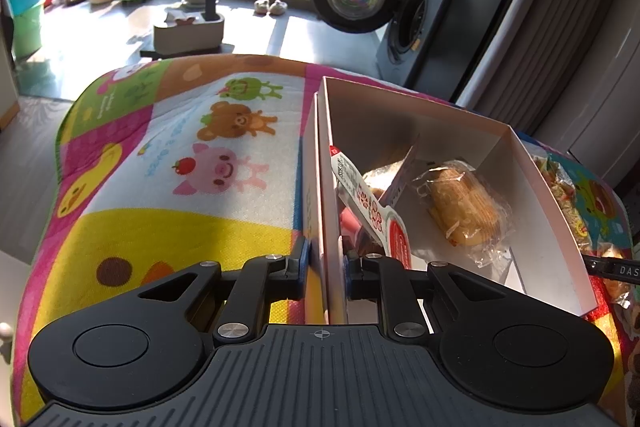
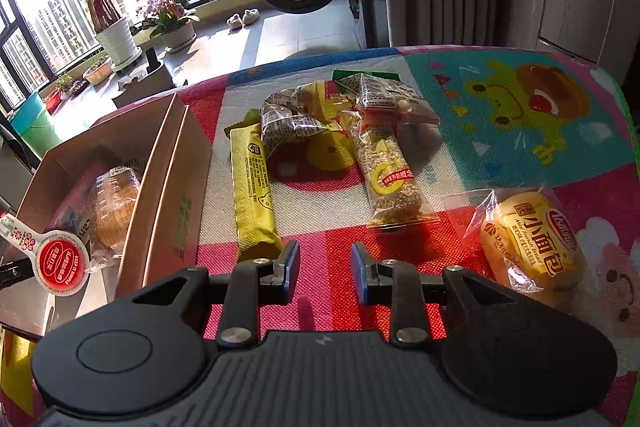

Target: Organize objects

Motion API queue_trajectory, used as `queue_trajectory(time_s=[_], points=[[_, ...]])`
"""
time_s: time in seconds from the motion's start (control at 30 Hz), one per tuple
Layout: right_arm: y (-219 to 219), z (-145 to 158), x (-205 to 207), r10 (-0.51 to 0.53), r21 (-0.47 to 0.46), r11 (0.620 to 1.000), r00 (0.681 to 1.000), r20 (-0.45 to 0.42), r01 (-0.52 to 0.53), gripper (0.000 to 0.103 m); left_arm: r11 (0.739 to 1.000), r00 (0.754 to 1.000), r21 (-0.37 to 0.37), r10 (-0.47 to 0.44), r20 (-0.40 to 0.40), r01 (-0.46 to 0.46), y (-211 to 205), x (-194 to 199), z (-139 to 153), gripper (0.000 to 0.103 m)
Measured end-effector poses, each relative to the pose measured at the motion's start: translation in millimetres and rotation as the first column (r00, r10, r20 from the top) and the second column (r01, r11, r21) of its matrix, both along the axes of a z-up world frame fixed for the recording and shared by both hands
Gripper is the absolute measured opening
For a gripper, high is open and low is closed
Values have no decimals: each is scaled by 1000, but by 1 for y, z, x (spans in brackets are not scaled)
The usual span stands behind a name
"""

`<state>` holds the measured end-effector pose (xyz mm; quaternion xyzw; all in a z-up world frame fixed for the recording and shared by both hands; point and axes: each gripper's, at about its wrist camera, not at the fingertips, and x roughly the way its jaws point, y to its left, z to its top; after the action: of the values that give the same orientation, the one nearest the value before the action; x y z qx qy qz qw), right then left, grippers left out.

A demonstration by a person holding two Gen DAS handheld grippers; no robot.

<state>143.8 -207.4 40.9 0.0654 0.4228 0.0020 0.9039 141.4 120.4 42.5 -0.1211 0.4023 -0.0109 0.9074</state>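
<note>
Five snack packs were sitting loose on the cartoon mat (image 2: 500, 115), so I'd call the job less than half done. Going big to small: the cardboard box (image 1: 400, 115) filled the right half of the left wrist view and showed at the left edge of the right wrist view. My left gripper (image 1: 326, 267) was clamped on the box's near wall, one finger outside and one inside, steadying it I guess.

Inside the box I counted a wrapped bread (image 1: 464, 203) lying against the right side, a long packet with a red round label (image 1: 374, 211) leaning on the left wall, and something pink and foil-ish under it that I couldn't make out.

Out on the mat, the mini bread pack (image 2: 532, 239) lay at lower right, just beside my right gripper (image 2: 325, 269). The yellow bar (image 2: 254, 187) ran up the middle-left, its near end almost at my left finger. The grain stick (image 2: 390, 175) sat in the centre, with a newsprint-patterned packet (image 2: 292, 125) and a clear packet with a green top (image 2: 384, 95) further up.

My right gripper was open with nothing in it, hovering over the red squares. The yellow bar looked like the easiest next grab.
</note>
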Motion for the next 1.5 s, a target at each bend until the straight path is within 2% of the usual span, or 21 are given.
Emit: queue_trajectory(time_s=[0.13,0.2,0.27,0.33,0.47,0.67,0.8,1.07,1.13,1.23,1.3,1.4,1.5], points=[[7,11,-5,45,-9,999,997,63,-44,30,1000,1000,-4,4,-2,-4,0,-1,2,18],[12,19,-3,70,-15,997,992,107,-69,45,1000,1000,-5,5,1,-5,1,-2,3,18],[17,22,2,91,-19,996,987,129,-90,51,1000,1000,-5,6,2,-6,0,-2,2,18],[24,21,11,109,-20,994,986,129,-108,51,1000,1000,-2,6,4,-6,0,-2,2,18],[35,11,35,120,-16,993,987,102,-119,50,1000,1000,1,5,5,-5,0,-1,1,18],[31,-12,70,76,89,993,997,20,-78,38,1000,1000,3,-2,6,2,-1,-1,1,18],[31,-10,56,87,68,994,996,1,-86,27,1000,1000,13,-5,10,5,-2,-2,1,18],[21,-4,-16,94,-90,991,995,-14,-95,27,1000,1000,14,-11,24,11,-1,-3,0,18],[24,9,-31,126,-114,986,991,38,-121,27,1000,1000,6,-11,29,11,0,-4,-1,18],[41,38,-40,195,-115,977,971,139,-180,31,1000,999,8,-13,30,13,0,-3,-1,18],[59,58,-31,264,-34,964,949,171,-262,42,1000,999,16,-17,30,16,-1,-4,-1,18],[98,75,-8,369,67,920,911,186,-386,51,999,999,24,-23,34,22,-2,-5,-2,18],[146,81,12,458,116,868,869,189,-483,58,999,999,20,-25,31,25,-1,-4,-1,18]])
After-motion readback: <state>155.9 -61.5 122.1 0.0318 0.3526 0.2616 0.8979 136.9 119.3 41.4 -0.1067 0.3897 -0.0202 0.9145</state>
